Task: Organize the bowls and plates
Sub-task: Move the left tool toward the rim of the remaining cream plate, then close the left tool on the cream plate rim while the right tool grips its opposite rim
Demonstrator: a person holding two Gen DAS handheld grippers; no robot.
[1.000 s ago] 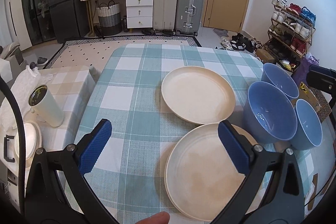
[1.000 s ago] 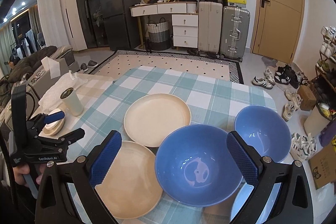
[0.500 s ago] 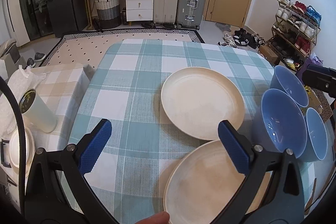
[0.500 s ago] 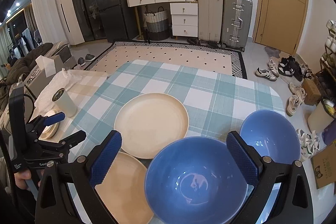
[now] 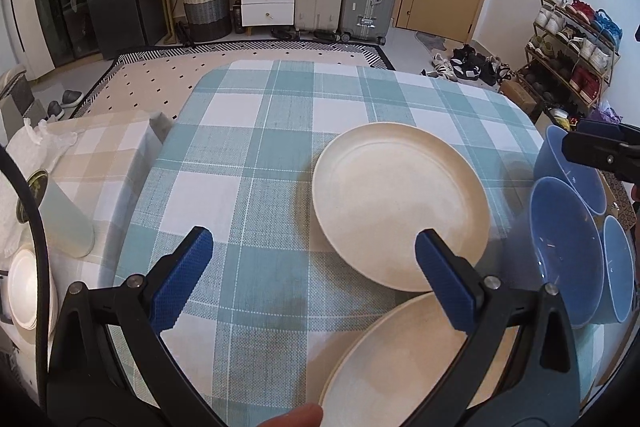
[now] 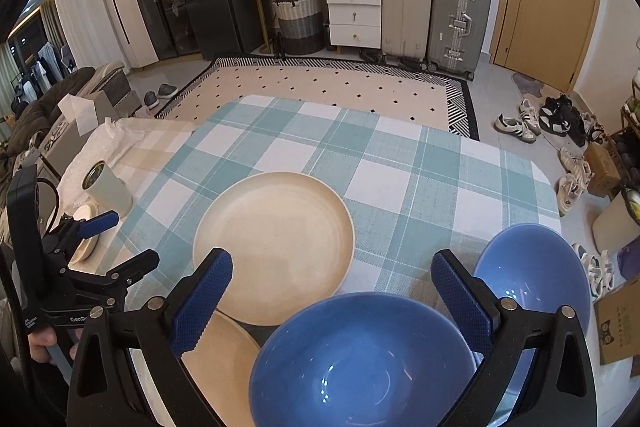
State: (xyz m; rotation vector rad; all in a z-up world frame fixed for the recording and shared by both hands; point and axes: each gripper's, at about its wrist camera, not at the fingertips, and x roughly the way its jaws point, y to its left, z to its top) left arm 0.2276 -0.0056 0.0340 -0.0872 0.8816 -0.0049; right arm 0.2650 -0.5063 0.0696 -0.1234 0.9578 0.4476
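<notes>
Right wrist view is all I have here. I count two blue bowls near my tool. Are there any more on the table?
Observer: Yes. The left wrist view shows a third blue bowl, close beside the middle bowl on its right.
Operator: Is the left tool carrying anything?
Observer: No. The left tool is open with nothing between its fingers. One finger hangs over the rim of the near plate.
Operator: My own finger hides most of that plate. Is anything on it?
Observer: No, its whole visible surface is bare in the left wrist view.
</notes>
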